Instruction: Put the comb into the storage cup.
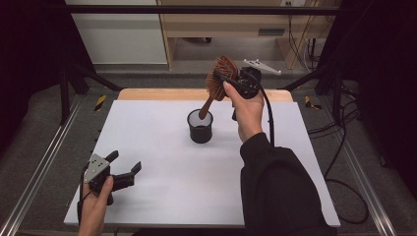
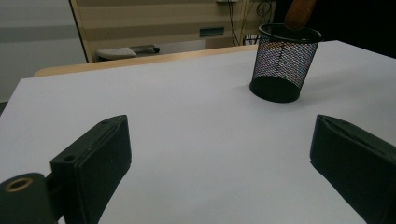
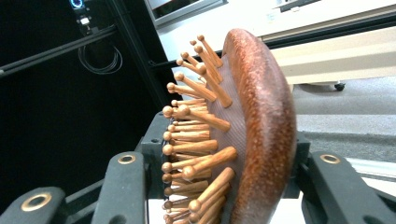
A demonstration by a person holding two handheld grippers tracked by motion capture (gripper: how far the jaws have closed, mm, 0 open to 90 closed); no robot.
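Fingers clamp the wooden brush above the mesh cup

Fingers point(image 3: 126, 191) of the right gripper point(image 1: 227, 81) press on either side of the head of a wooden hairbrush point(image 1: 222, 76), one black pad against the pegs, the other against the smooth rounded back. In the right gripper view the brush head stands up between them, its ball-tipped wooden pegs pointing to the left side of that view and its reddish-brown back turned to the right. From the high view, the brush hangs tilted in the air, head up and away from the person, handle slanting down so that its tip sits at the mouth of a black mesh cup point(image 1: 200, 127); I cannot tell whether the tip touches the rim. The right hand point(image 1: 248, 110) holds the gripper raised over the far half of the worktop point(image 1: 162, 162), a dark sleeve behind it.

Over at the near left corner, the left gripper point(image 1: 125, 167) rests low at the white worktop with its fingers spread wide and nothing between them. In the left gripper view the cup stands upright beyond those fingers, toward the upper right, well apart from them, with the handle's brown tip showing above its rim.
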